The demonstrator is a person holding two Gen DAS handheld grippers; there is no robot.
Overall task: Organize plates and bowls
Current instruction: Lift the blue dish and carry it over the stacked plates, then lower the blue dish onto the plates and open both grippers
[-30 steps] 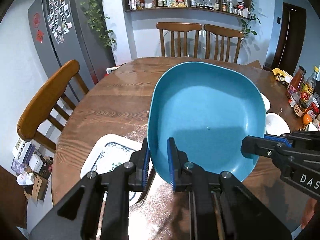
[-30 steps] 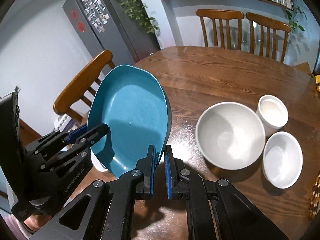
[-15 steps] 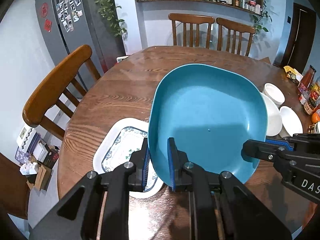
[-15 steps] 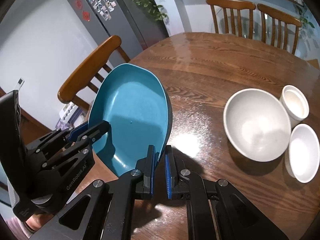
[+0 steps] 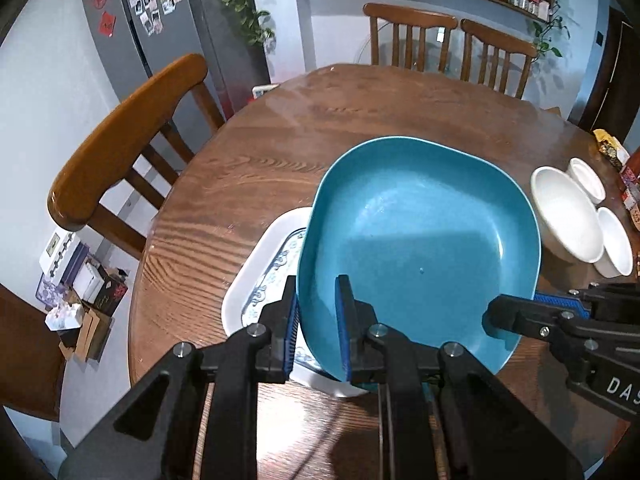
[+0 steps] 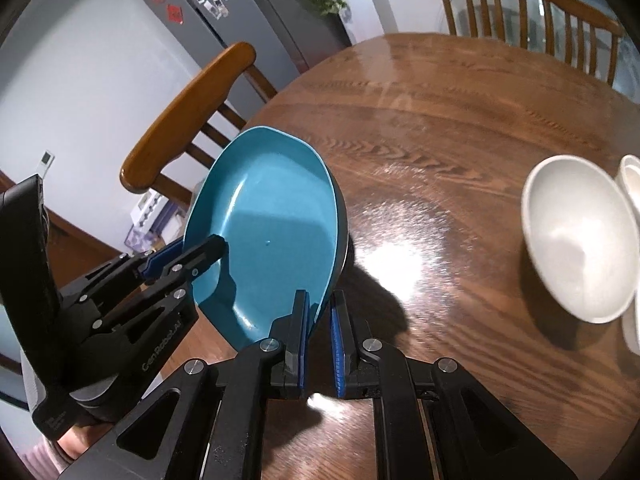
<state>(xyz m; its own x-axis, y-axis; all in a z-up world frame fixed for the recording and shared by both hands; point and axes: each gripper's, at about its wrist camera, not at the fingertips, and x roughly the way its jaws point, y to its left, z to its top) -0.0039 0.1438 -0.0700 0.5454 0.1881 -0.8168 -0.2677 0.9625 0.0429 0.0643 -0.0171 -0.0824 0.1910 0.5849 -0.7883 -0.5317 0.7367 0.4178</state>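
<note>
A teal square plate point(image 5: 420, 240) is held in the air over the table, tilted. My left gripper point(image 5: 318, 320) is shut on its near left rim. My right gripper point(image 6: 318, 320) is shut on its right rim point(image 6: 326, 292); it also shows in the left wrist view point(image 5: 532, 312). Under the teal plate lies a white plate with a blue pattern point(image 5: 268, 264), partly hidden. A large white bowl point(image 5: 568, 216) and two smaller white bowls point(image 5: 612, 240) point(image 5: 586, 184) stand at the right.
The round wooden table point(image 5: 360, 120) has wooden chairs at the left point(image 5: 124, 148) and at the far side point(image 5: 448, 44). Bottles and a snack bag point(image 5: 610, 148) stand at the right edge. A grey fridge point(image 5: 152, 28) stands behind the left chair.
Both grippers have carried the teal plate up and back toward the near left. The patterned white plate shows more beneath it and the white bowls have come into the left wrist view.
</note>
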